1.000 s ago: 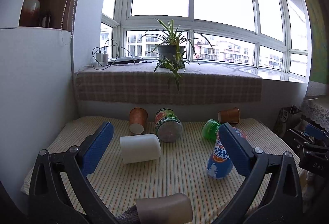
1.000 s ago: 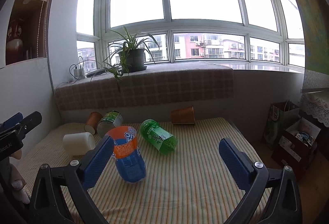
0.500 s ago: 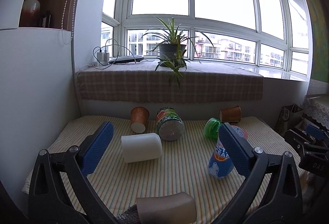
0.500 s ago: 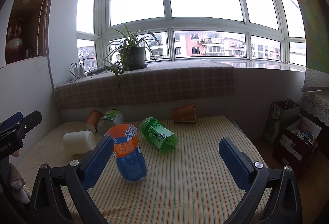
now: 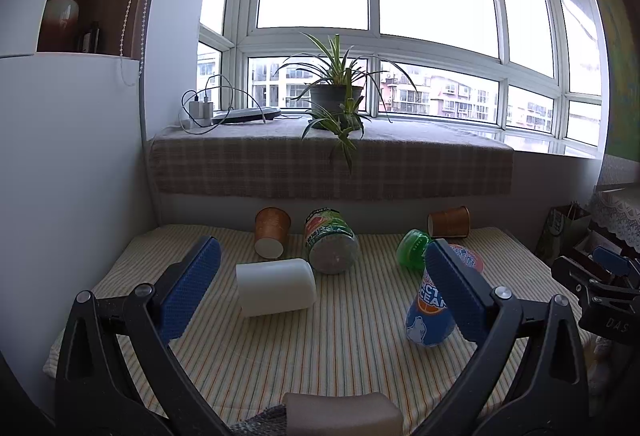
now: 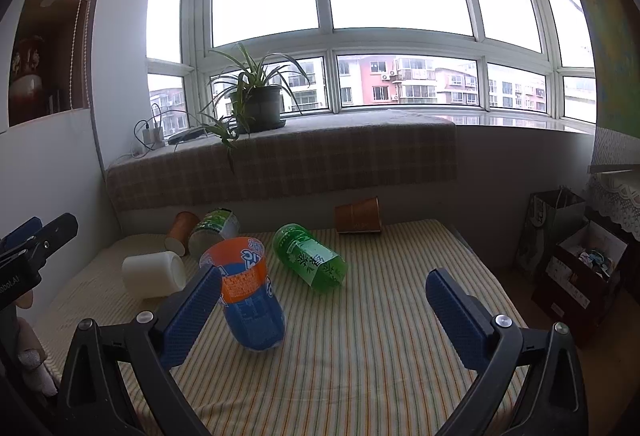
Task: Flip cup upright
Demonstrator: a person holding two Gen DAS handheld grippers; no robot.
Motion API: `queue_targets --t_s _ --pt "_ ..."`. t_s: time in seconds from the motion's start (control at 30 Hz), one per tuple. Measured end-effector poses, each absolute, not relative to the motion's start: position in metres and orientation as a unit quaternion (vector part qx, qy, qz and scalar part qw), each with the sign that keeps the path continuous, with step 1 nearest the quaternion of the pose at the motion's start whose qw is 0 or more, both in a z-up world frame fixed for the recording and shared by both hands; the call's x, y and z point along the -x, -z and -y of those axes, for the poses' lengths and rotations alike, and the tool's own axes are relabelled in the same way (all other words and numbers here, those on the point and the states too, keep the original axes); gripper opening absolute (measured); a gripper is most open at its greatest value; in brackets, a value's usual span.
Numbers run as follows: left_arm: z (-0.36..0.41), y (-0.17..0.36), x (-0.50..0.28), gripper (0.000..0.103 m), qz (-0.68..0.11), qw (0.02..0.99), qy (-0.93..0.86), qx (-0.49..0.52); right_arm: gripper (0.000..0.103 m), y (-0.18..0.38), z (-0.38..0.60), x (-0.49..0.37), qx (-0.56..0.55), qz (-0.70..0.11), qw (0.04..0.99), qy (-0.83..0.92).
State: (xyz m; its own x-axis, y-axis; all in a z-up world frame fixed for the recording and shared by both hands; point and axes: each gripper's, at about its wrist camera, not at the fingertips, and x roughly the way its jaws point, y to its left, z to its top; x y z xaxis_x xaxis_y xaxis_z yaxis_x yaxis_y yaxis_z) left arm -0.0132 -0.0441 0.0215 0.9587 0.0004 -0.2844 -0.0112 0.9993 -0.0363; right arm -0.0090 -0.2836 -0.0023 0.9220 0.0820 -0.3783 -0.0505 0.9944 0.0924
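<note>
Cups lie tipped at mid-frame; the blue cup stands upright. Your left gripper and right gripper gape wide, grasping nothing.

surface: striped cloth-covered table | blue-orange cup standing mouth up, slightly tilted | green cup on its side just behind it | white cup on its side to its left | green-red cup and brown paper cup lying behind the white cup | second brown paper cup lying at the back edge
</note>
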Motion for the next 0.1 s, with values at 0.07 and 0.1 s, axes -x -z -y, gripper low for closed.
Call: queue_targets --t_s 0.07,0.1 --pt "0.0436 -0.0205 0.0122 0.103 -0.144 0.989 -0.003 0.017 0.103 0.0034 0.2839 0.008 -0.04 -0.197 0.979 -0.035" --pt "0.0433 -0.0202 0.0119 0.103 -0.146 0.989 -0.001 0.017 0.103 0.0047 0.2834 0.0072 -0.039 -0.199 0.979 -0.037"
